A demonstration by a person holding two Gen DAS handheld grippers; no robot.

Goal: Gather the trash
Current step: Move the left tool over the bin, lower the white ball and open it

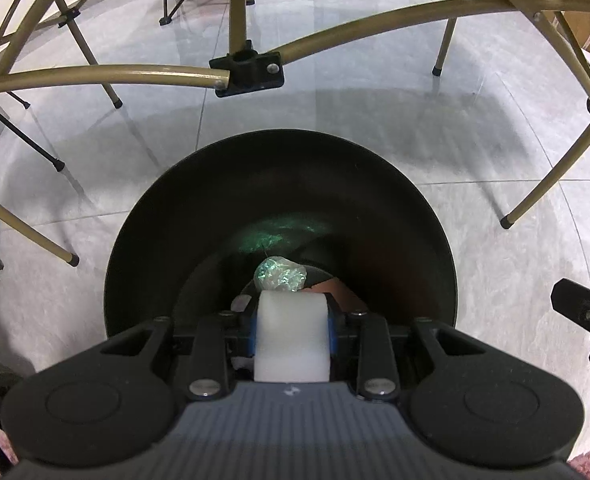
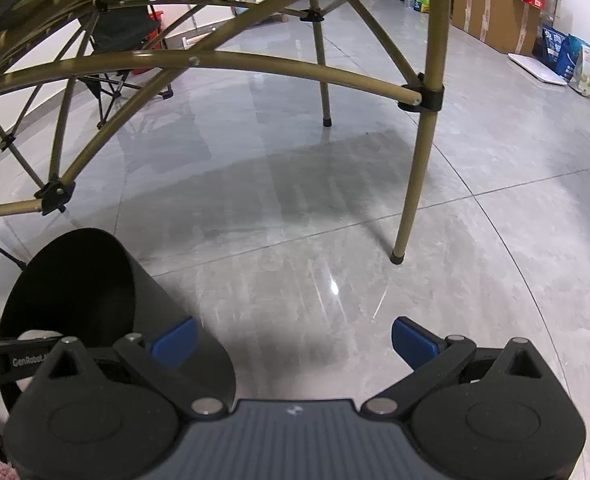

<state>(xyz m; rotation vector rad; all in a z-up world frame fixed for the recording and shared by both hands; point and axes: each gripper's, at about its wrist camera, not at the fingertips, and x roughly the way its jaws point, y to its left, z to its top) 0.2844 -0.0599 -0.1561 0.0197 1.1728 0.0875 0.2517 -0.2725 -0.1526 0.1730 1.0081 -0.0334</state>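
In the left wrist view my left gripper (image 1: 292,304) is shut on a white foam block (image 1: 292,336) and holds it over the mouth of a round black trash bin (image 1: 199,208). A crumpled shiny green wrapper (image 1: 281,276) lies inside the bin just past the block, beside a brownish scrap. In the right wrist view my right gripper (image 2: 293,340) is open and empty above the grey floor. Its blue fingertips (image 2: 175,340) stand wide apart. The same black bin (image 2: 75,280) stands at its lower left, touching the left finger's outline.
Olive metal legs and cross bars of a folding table (image 1: 231,68) arch over the bin, and one leg (image 2: 419,168) stands ahead of the right gripper. Folding chairs (image 2: 123,40) stand behind. Cardboard boxes and bags (image 2: 495,8) line the far right wall. The tile floor is glossy.
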